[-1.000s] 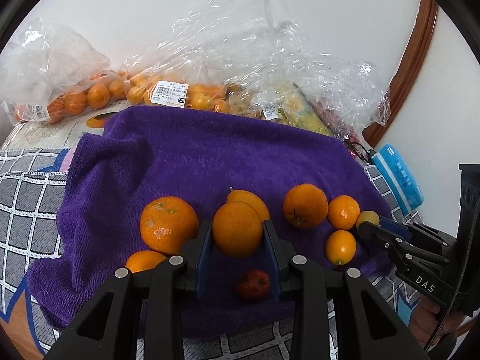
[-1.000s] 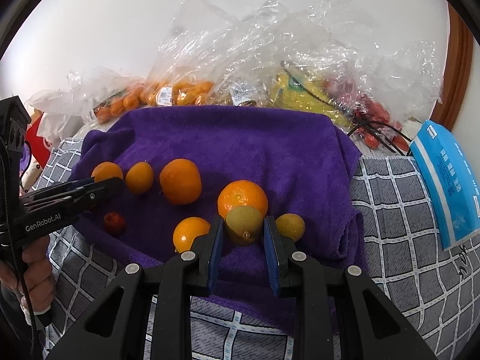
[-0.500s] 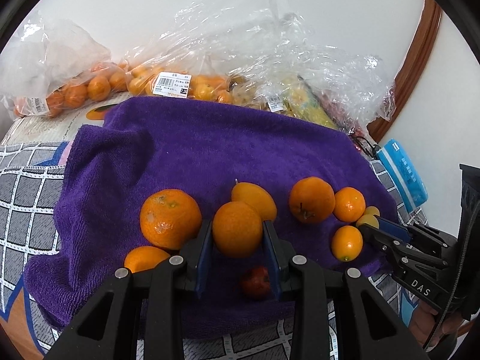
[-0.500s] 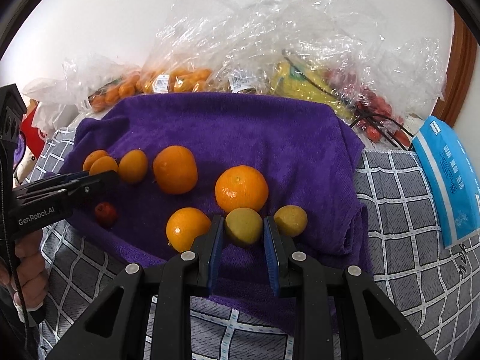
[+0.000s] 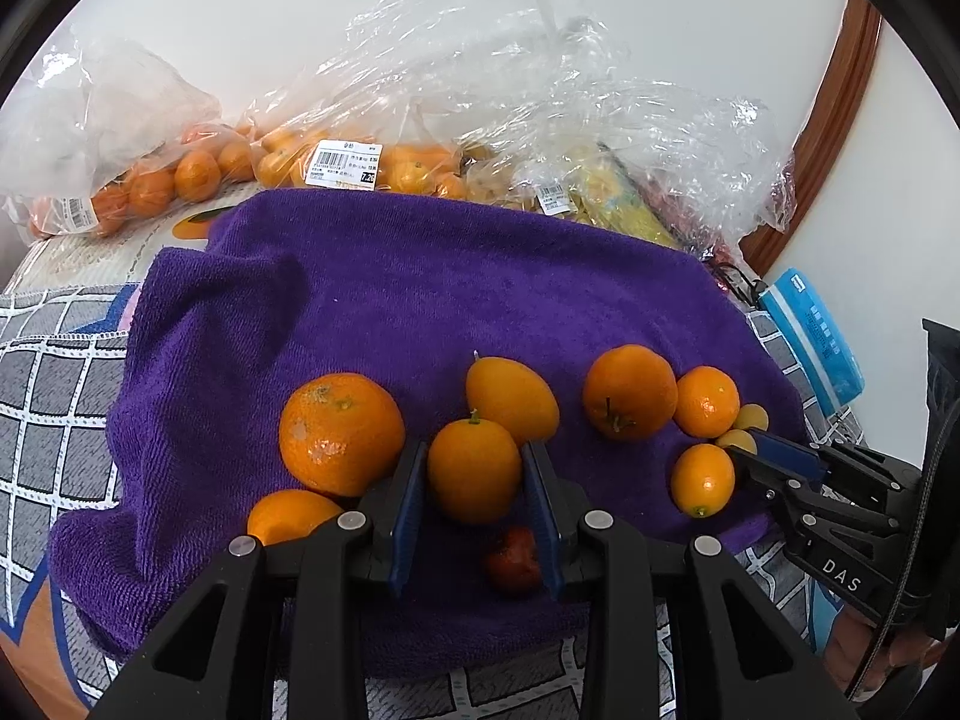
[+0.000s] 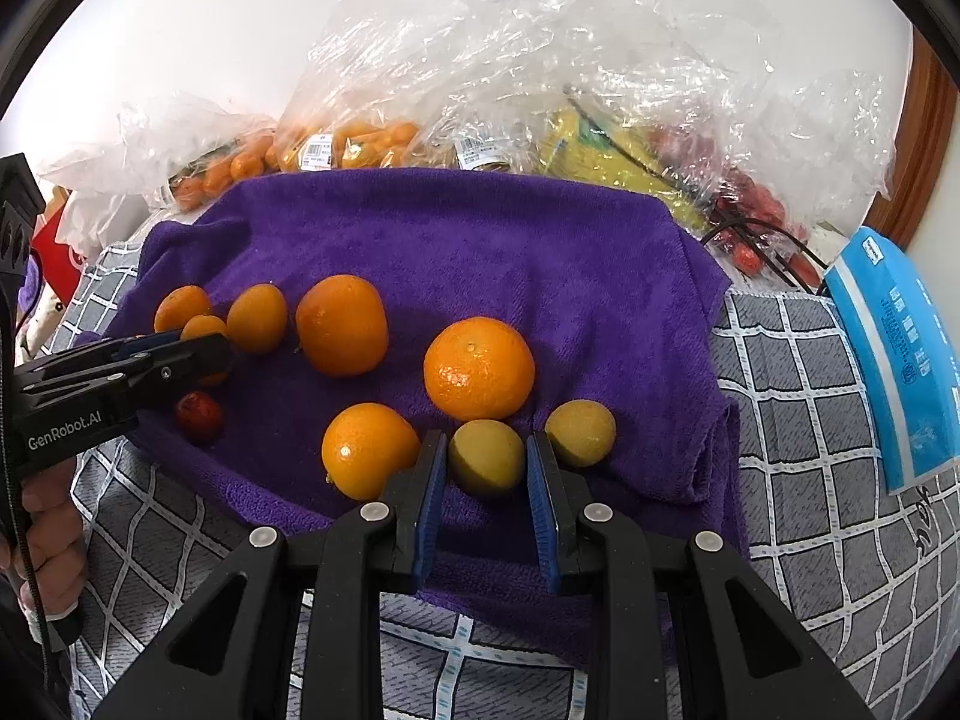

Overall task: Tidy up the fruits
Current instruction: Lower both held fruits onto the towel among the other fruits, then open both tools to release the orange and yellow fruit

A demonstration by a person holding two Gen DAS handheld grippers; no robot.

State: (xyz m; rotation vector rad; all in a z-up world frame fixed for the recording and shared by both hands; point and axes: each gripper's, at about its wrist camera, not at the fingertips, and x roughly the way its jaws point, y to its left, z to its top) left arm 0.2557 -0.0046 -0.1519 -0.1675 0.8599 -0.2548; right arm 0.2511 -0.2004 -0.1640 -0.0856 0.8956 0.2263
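My left tool is clamped on a small orange, my right tool on a yellow-green fruit, both low over the purple towel. I'd best set each gently beside its own kind before letting go, so nothing rolls.

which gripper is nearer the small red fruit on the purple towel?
Left. The left gripper, shut on a small orange, sits right over the red fruit. The right gripper, shut on a yellow-green fruit, is across the towel, with another orange between.
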